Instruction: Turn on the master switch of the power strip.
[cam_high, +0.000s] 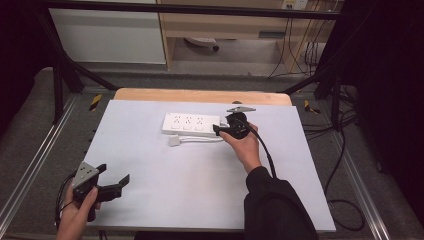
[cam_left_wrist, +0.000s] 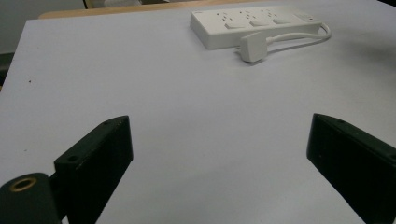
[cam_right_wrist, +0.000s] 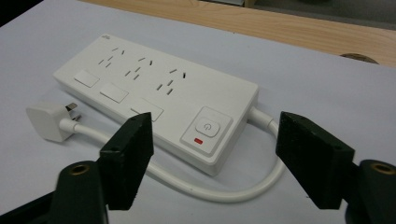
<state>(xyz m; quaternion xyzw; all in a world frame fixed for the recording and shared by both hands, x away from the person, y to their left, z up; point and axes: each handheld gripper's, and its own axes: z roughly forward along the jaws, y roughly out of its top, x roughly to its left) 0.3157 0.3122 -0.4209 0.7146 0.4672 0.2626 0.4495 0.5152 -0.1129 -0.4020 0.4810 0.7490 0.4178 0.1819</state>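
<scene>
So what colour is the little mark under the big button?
Red mark on the white power strip; clearest in the right gripper view.

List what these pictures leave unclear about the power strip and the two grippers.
- Power strip: in the high view its switch end lies behind the right gripper.
- Plug: its prongs are too small in the high view and face away in the left gripper view.
- Left gripper: its cable runs off the bottom edge of the high view.
</scene>
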